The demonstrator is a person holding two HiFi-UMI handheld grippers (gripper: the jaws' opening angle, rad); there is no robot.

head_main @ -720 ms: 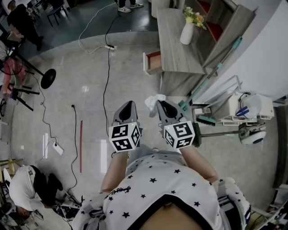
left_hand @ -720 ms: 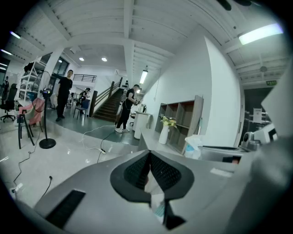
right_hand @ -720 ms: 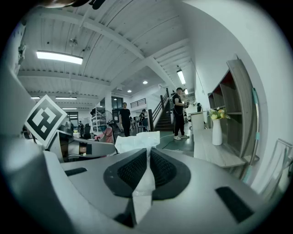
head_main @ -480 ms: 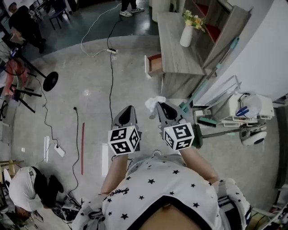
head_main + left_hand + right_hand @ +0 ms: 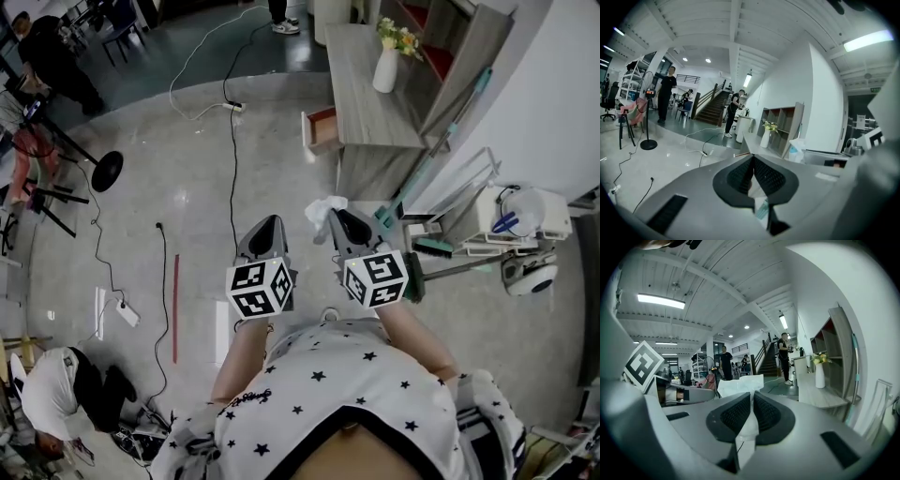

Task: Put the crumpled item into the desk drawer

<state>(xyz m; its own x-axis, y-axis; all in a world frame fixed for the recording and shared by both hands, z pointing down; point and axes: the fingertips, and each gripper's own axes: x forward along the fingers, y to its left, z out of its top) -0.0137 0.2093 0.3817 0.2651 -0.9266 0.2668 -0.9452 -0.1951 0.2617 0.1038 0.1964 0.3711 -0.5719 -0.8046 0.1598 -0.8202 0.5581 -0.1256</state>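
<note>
Reporting the carry stage: I have the right gripper (image 5: 340,223) clenched on the wad (image 5: 325,208), held in the air above the floor in front of me. In the right gripper view the pads pinch a thin strip of the wad (image 5: 739,384), and the bulk of it blooms out past the tips of the right gripper (image 5: 752,397).

The left gripper (image 5: 267,229) hangs just beside it at 9 o'clock. In its own view the left gripper (image 5: 753,161) has its jaws pressed together with nothing between the pads.

Key relation: the drawer (image 5: 319,127) stands open on the near side of the desk (image 5: 375,108). It lies at roughly 12 o'clock from the right jaws and well apart from them. The right arm is the nearer of the two and carries the load.

Orientation: the wad's long axis runs along the jaw line, free end leading toward 11 o'clock, so it points just left of the drawer mouth.

Judgement: the next move calls for a forward reach with a slight turn toward 12 o'clock before release.
</note>
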